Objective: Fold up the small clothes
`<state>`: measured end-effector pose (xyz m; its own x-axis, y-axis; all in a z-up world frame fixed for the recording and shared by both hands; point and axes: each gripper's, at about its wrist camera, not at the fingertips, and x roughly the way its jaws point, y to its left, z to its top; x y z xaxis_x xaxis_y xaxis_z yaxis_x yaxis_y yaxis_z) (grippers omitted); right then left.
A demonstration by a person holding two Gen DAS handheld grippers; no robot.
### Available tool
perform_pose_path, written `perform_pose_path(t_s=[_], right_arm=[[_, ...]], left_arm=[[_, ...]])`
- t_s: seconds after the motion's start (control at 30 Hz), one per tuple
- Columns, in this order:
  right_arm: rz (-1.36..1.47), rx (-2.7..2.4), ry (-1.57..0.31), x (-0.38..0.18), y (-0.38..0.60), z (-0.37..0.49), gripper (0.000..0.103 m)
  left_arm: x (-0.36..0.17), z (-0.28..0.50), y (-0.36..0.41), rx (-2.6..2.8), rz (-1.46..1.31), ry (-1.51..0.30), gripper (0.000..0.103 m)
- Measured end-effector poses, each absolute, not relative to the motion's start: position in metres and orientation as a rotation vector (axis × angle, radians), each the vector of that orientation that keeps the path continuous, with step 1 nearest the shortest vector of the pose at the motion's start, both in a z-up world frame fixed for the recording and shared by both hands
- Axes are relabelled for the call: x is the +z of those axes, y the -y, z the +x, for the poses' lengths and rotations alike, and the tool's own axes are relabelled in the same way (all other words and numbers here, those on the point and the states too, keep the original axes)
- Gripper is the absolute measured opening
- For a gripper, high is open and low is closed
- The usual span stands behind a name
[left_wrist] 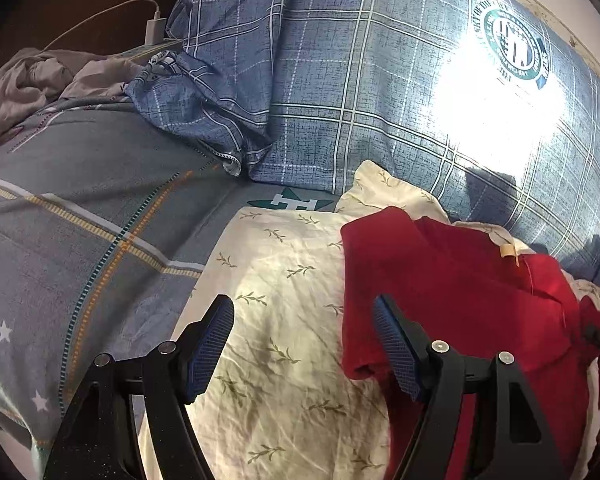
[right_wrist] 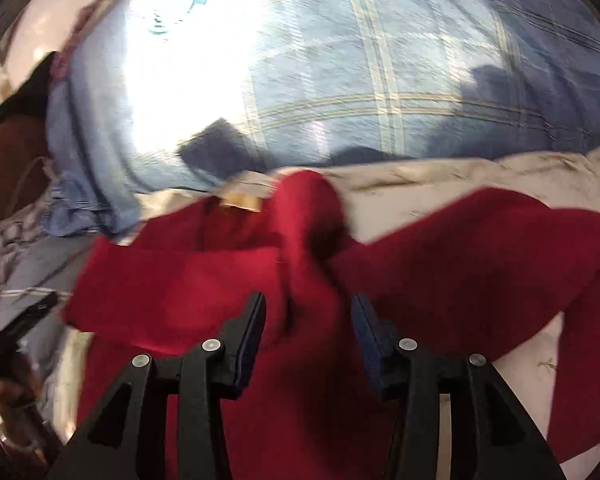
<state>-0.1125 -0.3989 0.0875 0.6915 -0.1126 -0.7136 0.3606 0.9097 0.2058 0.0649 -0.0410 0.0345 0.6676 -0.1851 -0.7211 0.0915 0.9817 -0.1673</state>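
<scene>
Red fabric, a small red garment (left_wrist: pixel 460 292), lay on a cream leaf-print cloth (left_wrist: pixel 284 280) at three o'clock in the left wrist view; the left gripper (left_wrist: pixel 304 344) stood wide apart, empty. In the blurred right wrist view, the right gripper (right_wrist: pixel 308 320) stood apart, a raised fold of garment between its pads, untouched.

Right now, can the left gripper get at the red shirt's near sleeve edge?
Probably yes. The left gripper is open, the red shirt lies flat on the cream cloth beside its right finger, and nothing covers that edge.
</scene>
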Motion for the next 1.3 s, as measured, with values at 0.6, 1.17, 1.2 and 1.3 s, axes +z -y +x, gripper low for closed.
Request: perform_pose_path(t_s=[0.6,1.17,1.2,1.3], right_arm=[[0.434,-0.345,-0.855,0.043,0.379,-0.073,0.036],[0.285,-0.494,-0.647,0.106,0.395,-0.128,0.007],[0.306,-0.486,-0.683,0.096,0.401,-0.124,0.008],[0.311,-0.484,-0.733,0.084,0.404,-0.121,0.018]], left_arm=[[0.048,0.053,0.021,-0.132,-0.163,-0.801,0.072],[0.052,0.053,0.023,-0.119,-0.196,-0.796,0.072],[0.049,0.055,0.029,-0.140,-0.202,-0.807,0.072],[0.042,0.059,0.051,-0.214,-0.191,-0.832,0.072]])
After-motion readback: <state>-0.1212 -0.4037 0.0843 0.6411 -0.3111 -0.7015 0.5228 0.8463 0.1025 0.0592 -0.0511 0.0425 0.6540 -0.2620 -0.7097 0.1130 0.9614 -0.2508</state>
